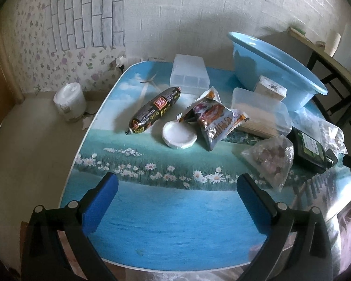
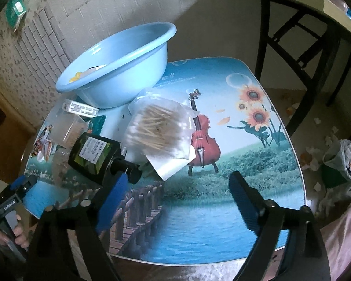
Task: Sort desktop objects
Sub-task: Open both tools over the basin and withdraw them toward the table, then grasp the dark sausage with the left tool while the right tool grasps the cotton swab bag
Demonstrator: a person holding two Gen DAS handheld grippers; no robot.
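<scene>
In the left wrist view my left gripper [image 1: 177,185] stands open over the bare front of the picture-printed table [image 1: 175,222], with nothing between its fingers. Beyond it lie a dark sausage [image 1: 155,110], a white round lid [image 1: 179,137], snack packets [image 1: 213,121] and a bag of pinkish sweets [image 1: 271,159]. My right gripper [image 2: 179,182] is open too and holds nothing. The black cap of a dark bottle [image 2: 93,154] lies right by its left finger. A bag of cotton swabs [image 2: 159,131] rests behind the bottle, and a blue basin [image 2: 119,63] stands at the back.
A clear empty box [image 1: 189,75], a lidded box of sticks [image 1: 262,114] and a small white carton [image 1: 271,89] crowd the back. A white jar [image 1: 70,101] sits on the floor to the left. A dark chair [image 2: 304,46] and a rubbish bin [image 2: 341,161] stand to the right.
</scene>
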